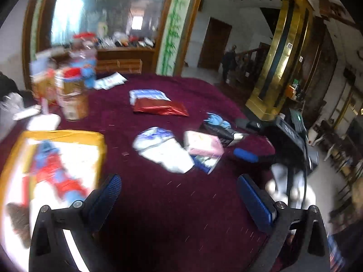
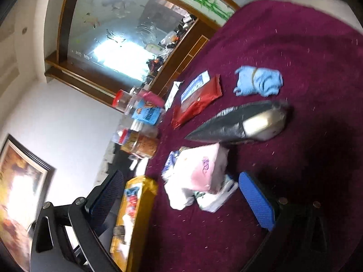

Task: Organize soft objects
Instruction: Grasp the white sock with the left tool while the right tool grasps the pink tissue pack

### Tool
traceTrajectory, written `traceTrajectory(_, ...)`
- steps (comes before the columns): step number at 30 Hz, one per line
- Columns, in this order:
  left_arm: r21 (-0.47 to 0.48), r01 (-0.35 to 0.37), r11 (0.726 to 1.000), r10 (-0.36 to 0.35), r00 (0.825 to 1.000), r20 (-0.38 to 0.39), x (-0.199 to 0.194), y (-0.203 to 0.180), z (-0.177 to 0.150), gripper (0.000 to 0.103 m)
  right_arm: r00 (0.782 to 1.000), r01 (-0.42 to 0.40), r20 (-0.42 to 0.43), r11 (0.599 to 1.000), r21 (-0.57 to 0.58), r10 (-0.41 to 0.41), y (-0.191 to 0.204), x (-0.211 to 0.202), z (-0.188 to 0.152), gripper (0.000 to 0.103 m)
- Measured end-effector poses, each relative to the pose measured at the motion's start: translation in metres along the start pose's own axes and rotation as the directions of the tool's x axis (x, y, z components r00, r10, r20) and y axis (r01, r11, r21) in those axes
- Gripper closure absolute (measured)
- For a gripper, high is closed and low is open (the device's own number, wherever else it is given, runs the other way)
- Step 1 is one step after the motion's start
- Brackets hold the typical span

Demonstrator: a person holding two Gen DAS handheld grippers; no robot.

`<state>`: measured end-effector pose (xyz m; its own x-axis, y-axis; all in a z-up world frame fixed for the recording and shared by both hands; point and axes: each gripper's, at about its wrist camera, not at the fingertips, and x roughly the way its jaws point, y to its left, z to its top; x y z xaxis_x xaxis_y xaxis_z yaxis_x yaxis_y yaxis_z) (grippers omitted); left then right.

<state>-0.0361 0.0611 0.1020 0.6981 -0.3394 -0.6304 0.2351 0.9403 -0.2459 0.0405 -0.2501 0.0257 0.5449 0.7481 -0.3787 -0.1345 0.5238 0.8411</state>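
Note:
Soft packs lie on a maroon tablecloth [image 1: 172, 204]. A pink tissue pack [image 1: 203, 144] rests on white packs [image 1: 163, 149], with a black pouch [image 1: 221, 132], a blue cloth bundle [image 1: 216, 120] and a red foil bag [image 1: 160, 108] beyond. My left gripper [image 1: 179, 195] is open and empty, above the cloth just short of the white packs. The right gripper shows in the left wrist view as a blue pad [image 1: 246, 155]. In the right wrist view my right gripper [image 2: 181, 195] is open around the pink pack [image 2: 206, 170], tilted; the black pouch [image 2: 240, 124], blue cloth [image 2: 258, 81] and red bag [image 2: 197, 104] lie beyond.
A large yellow-edged package [image 1: 54, 170] lies at the table's left; it also shows in the right wrist view [image 2: 133, 215]. Jars and snack boxes [image 1: 68, 90] stand at the far left. A wooden cabinet with a mirror [image 1: 109, 18] is behind. The table edge drops at right near a dark device [image 1: 292, 131].

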Motion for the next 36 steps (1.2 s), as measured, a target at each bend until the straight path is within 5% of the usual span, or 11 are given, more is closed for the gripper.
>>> traceTrajectory(9,-0.056,0.038,0.998,-0.047,0.986,-0.159,0.125,-0.027,0.056,0.001,0.988,-0.151,0.053,0.976,0.155,0.144,-0.026,-0.020,0.008,0.001)
traceTrajectory(15,-0.033,0.036,0.999,-0.042,0.972,-0.230,0.176,-0.045,0.052,0.001,0.975,-0.219,0.094,0.944,0.247,0.202,-0.044,-0.027,0.012,0.001)
traceTrajectory(19,-0.019,0.209,0.978,-0.205,0.933,-0.296,0.164,-0.060,0.030,0.002,0.970,-0.239,0.108,0.932,0.273,0.217,-0.049,-0.030,0.012,0.001)
traceTrajectory(22,0.018,0.434,0.901,-0.390,0.825,-0.409,0.128,-0.083,0.002,0.005,0.971,-0.233,0.114,0.933,0.274,0.209,-0.049,-0.030,0.013,0.000)
traceTrajectory(23,0.045,0.449,0.892,-0.391,0.819,-0.419,0.116,-0.087,-0.005,0.007,0.967,-0.251,0.113,0.926,0.282,0.228,-0.050,-0.030,0.012,0.000)
traceTrajectory(26,0.142,0.432,0.890,-0.347,0.847,-0.403,0.076,-0.085,-0.014,0.007,0.963,-0.268,0.115,0.915,0.301,0.245,-0.054,-0.030,0.011,0.000)
traceTrajectory(29,0.182,0.281,0.942,-0.219,0.928,-0.302,0.051,-0.066,-0.009,0.006,0.965,-0.259,0.107,0.921,0.292,0.237,-0.053,-0.029,0.011,0.000)
traceTrajectory(31,0.160,0.152,0.975,-0.110,0.963,-0.245,0.048,-0.049,-0.002,0.006,0.967,-0.253,0.101,0.924,0.286,0.233,-0.052,-0.029,0.010,0.000)
traceTrajectory(36,-0.020,-0.056,0.998,0.049,0.971,-0.235,0.073,0.001,0.007,0.006,0.971,-0.239,0.091,0.931,0.275,0.222,-0.049,-0.027,0.010,0.000)
